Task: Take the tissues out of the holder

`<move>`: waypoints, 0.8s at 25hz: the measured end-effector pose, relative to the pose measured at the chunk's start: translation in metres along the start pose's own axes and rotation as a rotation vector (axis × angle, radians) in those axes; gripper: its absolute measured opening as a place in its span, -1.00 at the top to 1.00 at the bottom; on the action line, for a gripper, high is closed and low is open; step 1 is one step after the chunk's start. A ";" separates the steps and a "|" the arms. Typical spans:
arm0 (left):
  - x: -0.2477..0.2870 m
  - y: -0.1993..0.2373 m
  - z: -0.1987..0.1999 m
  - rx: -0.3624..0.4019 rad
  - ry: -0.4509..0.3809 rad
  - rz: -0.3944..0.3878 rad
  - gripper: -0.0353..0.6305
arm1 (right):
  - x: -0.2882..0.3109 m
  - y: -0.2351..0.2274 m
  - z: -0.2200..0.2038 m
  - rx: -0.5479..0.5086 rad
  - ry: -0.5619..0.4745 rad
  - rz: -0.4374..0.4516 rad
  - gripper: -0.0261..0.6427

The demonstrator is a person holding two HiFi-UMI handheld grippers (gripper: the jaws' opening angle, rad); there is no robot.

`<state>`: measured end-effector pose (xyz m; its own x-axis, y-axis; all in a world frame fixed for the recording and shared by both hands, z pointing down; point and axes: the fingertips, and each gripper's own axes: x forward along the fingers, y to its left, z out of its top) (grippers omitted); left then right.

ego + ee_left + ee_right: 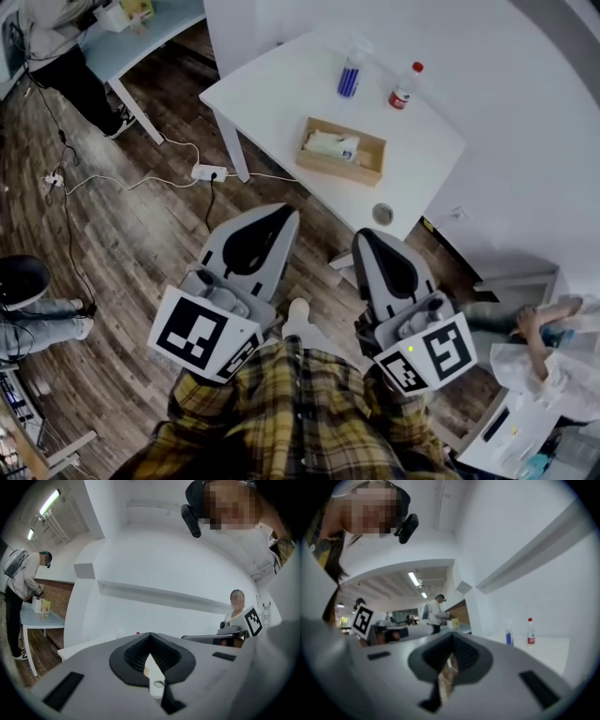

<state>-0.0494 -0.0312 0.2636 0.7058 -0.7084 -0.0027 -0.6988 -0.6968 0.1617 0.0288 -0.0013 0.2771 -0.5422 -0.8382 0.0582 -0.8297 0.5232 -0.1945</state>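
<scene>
The tissues (331,145), a pale soft pack, lie inside the holder (371,161), an open wooden box, filling its left part. The holder sits flat near the middle of the white table (281,84), toward the edge that faces the person. Farther back on the same table stand a blue spray bottle (350,75) and a small red-capped bottle (404,86), side by side and well apart from the holder. A small round grey object (382,215) rests at the table's near corner. Both grippers hang low, close to the person's plaid shirt (300,412), over the wooden floor (141,244) and short of the table. The tissues lie ahead of both, well apart from either. The left gripper (284,216) points toward the table's near edge; its own view shows its jaws pressed together with nothing between them. The right gripper (365,238) sits just beside the table's near corner, and its jaws are likewise drawn together and pinch nothing. A white power strip (209,172) and its cables lie on the floor to the left of the table leg.
</scene>
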 end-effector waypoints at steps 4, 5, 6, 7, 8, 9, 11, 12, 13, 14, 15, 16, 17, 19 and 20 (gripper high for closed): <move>0.023 0.011 0.005 0.012 -0.009 0.022 0.85 | 0.016 -0.023 0.006 -0.002 -0.001 0.017 0.89; 0.027 0.014 0.005 0.013 -0.008 0.027 0.85 | 0.020 -0.027 0.007 -0.002 -0.003 0.022 0.89; 0.032 0.017 0.006 0.012 -0.010 0.032 0.85 | 0.024 -0.032 0.009 -0.003 -0.004 0.024 0.89; 0.036 0.021 0.007 0.008 -0.013 0.035 0.85 | 0.028 -0.036 0.010 -0.004 -0.005 0.025 0.89; 0.040 0.026 0.008 0.004 -0.017 0.040 0.85 | 0.033 -0.040 0.011 -0.004 -0.006 0.027 0.89; 0.043 0.031 0.010 -0.001 -0.021 0.045 0.85 | 0.038 -0.043 0.012 -0.002 -0.005 0.029 0.89; 0.048 0.044 0.011 -0.006 -0.023 0.059 0.85 | 0.050 -0.049 0.014 0.004 -0.007 0.032 0.89; 0.051 0.051 0.012 -0.006 -0.021 0.064 0.85 | 0.056 -0.053 0.015 0.006 -0.009 0.030 0.89; 0.055 0.059 0.012 -0.007 -0.020 0.066 0.85 | 0.064 -0.057 0.016 0.006 -0.010 0.025 0.89; 0.060 0.067 0.012 -0.010 -0.019 0.066 0.85 | 0.072 -0.061 0.017 0.006 -0.009 0.022 0.89; 0.064 0.076 0.012 -0.013 -0.020 0.064 0.85 | 0.082 -0.064 0.017 0.005 -0.007 0.021 0.89; 0.070 0.086 0.013 -0.015 -0.022 0.060 0.85 | 0.093 -0.067 0.016 0.004 -0.004 0.021 0.89; 0.077 0.096 0.014 -0.014 -0.023 0.054 0.85 | 0.104 -0.069 0.017 0.001 -0.001 0.020 0.89; 0.091 0.116 0.018 -0.009 -0.021 0.033 0.85 | 0.129 -0.076 0.019 -0.004 -0.001 0.009 0.89; 0.098 0.127 0.020 -0.007 -0.020 0.020 0.85 | 0.141 -0.079 0.021 -0.007 -0.002 0.000 0.89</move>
<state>-0.0709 -0.1916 0.2641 0.6894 -0.7242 -0.0194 -0.7117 -0.6820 0.1686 0.0209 -0.1642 0.2802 -0.5415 -0.8388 0.0560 -0.8310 0.5239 -0.1871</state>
